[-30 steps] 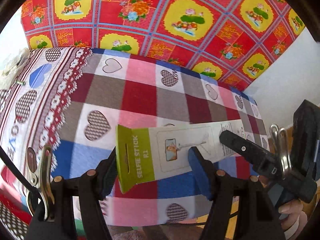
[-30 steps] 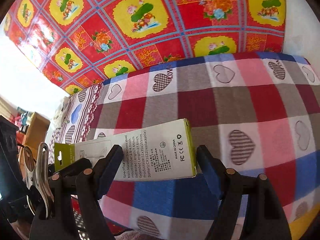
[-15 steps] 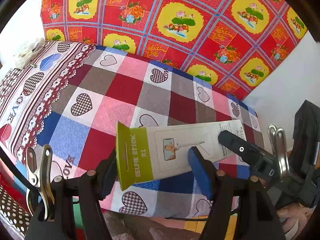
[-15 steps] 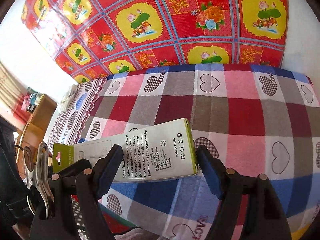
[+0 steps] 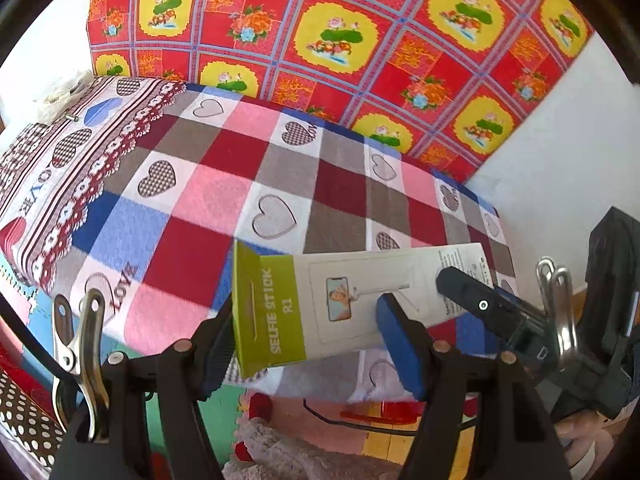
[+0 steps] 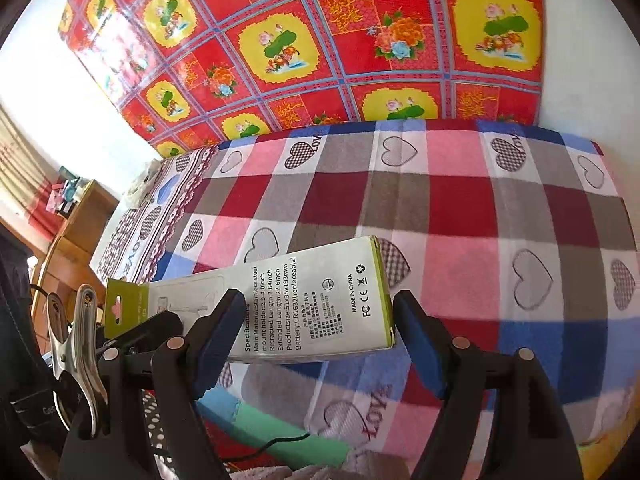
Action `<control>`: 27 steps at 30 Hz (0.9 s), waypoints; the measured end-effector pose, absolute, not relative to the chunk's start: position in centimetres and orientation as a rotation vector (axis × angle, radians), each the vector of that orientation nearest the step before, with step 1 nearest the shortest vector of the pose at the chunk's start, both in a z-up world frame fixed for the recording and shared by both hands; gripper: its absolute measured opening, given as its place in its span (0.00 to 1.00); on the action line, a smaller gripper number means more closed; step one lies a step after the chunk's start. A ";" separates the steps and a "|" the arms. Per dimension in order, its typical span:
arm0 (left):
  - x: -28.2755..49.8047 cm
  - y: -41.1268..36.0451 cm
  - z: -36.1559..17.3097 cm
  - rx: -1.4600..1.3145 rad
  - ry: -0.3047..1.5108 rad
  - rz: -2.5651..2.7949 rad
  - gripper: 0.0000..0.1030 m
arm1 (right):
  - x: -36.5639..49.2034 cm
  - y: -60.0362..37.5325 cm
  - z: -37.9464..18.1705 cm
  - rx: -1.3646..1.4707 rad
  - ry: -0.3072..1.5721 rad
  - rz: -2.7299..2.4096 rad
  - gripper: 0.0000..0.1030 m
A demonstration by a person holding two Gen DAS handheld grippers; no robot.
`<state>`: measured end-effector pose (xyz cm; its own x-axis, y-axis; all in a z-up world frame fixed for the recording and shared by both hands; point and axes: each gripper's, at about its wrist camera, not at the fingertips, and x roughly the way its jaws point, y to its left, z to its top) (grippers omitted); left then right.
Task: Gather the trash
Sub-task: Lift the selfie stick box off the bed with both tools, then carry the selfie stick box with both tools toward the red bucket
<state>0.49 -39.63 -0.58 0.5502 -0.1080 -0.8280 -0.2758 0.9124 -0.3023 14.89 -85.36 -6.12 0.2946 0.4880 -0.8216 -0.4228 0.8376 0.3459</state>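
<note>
Progress: the long white-and-green cardboard selfie-stick box [image 5: 360,296] is off the bed with the checked heart-print blanket [image 5: 224,184] and held in the air over its near edge; judged picked up but not yet binned.
Left to do: carrying it to a bin; no bin shows in either view.
Left tongs [image 5: 308,344]: half open, pads against the box's green hanger end, gripping it.
Right tongs [image 6: 320,336]: half open, clamping the printed end [image 6: 320,304] of the same box.
</note>
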 end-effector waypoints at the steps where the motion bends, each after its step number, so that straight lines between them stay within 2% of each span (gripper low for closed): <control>1: 0.0 -39.9 -0.5 -0.421 0.990 0.098 0.69 | 14.4 -85.7 -6.0 0.070 1.116 0.603 0.75; 17: -7.8 -47.0 1.2 -0.325 0.953 0.032 0.69 | 5.5 -93.9 -4.5 0.158 1.065 0.538 0.76; 27: -9.5 -53.3 1.9 -0.269 0.975 -0.047 0.69 | 1.3 -100.6 -3.7 0.217 1.034 0.472 0.76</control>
<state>-9.49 -53.29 1.86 0.5630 -0.1598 -0.8108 -0.0810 0.9657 -0.2466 1.26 -100.63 -3.71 0.4230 0.4738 -0.7724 -0.2736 0.8794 0.3896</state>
